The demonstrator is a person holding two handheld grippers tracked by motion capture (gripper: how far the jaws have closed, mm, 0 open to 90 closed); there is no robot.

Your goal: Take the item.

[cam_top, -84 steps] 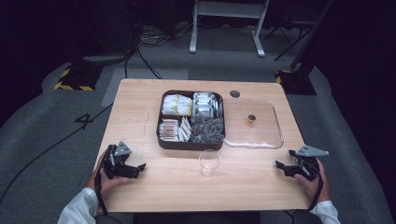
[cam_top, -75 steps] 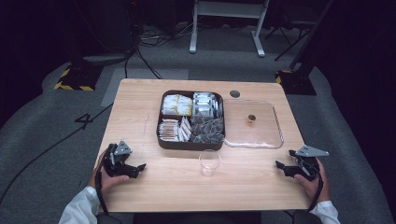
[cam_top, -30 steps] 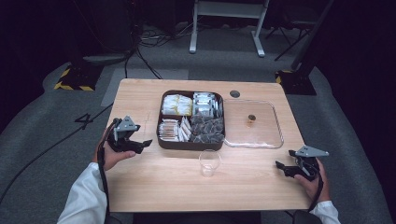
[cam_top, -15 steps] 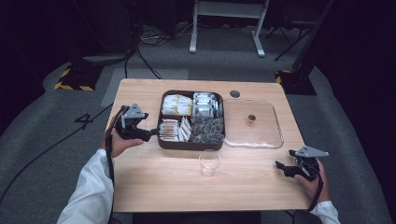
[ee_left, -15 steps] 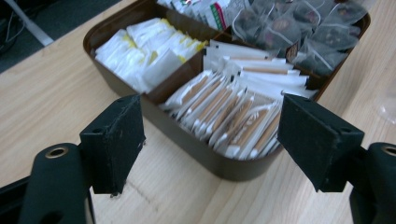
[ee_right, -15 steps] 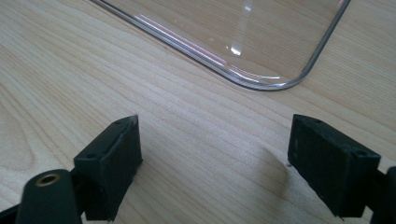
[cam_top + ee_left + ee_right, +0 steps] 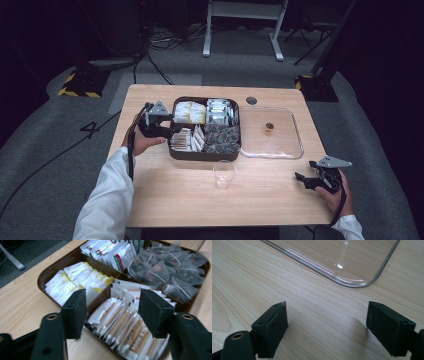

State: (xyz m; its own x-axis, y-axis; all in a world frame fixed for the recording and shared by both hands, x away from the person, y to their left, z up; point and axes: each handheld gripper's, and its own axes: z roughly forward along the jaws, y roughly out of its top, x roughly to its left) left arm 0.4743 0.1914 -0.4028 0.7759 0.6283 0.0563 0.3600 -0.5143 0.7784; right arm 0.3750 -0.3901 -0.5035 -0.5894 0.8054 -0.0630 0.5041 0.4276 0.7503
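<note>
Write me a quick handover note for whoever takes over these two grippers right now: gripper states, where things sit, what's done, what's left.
Left gripper: at the left edge of the brown tray, jaws open and just been closing, aimed at the white-and-tan sachets; nothing gripped yet.
Right gripper: open, empty, near the table's right front edge, facing the corner of the clear lid.
Things: the tray's other compartments hold yellow-white packets, printed packets and dark mesh bags. The clear lid lies flat to the tray's right. An empty clear cup stands in front of the tray.
Done: lid off.
Left, probably: pick a sachet and move it to the cup.
</note>
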